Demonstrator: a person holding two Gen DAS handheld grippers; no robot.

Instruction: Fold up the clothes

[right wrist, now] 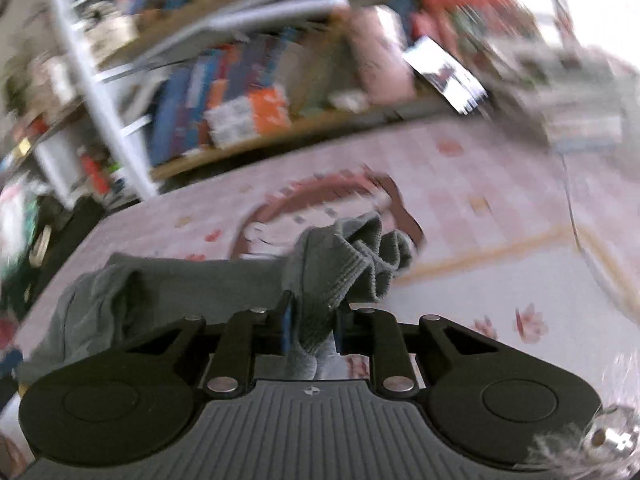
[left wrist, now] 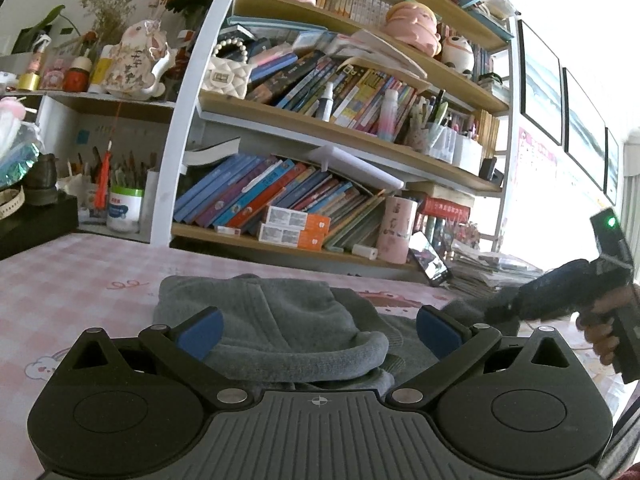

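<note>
Left claw (left wrist: pixel 318 330): spread wide, blue pads (left wrist: pixel 202 334) well apart, gripping nothing, hovering over the near edge of a grey sweater (left wrist: pixel 272 316). Sweater partly folded, lying flat on a pink checked tablecloth (left wrist: pixel 72 280), thick ribbed hem curving between the two pads.

Right claw (right wrist: pixel 312 330): clamped tight on a bunched ribbed end of the same grey sweater (right wrist: pixel 344 256), cloth standing up from the pinch toward 12 o'clock, remainder trailing to 9 o'clock across the tablecloth (right wrist: pixel 480 208). Seen from the left wrist view at 3 o'clock: right claw (left wrist: pixel 500 308) held in a hand (left wrist: pixel 604 320), a green light on its body.

Tablecloth printed with small cartoon figures and flowers. At 12 o'clock beyond the table edge, a tall bookshelf (left wrist: pixel 344 128) with white uprights and wooden boards, crammed with leaning books, plush toys, pen cups and orange boxes (left wrist: pixel 296 228). A phone (left wrist: pixel 430 262) propped at 2 o'clock beside a pink cup (left wrist: pixel 396 230). Framed pictures (left wrist: pixel 560 92) on the wall at 2 o'clock. Right wrist view heavily motion-blurred.
</note>
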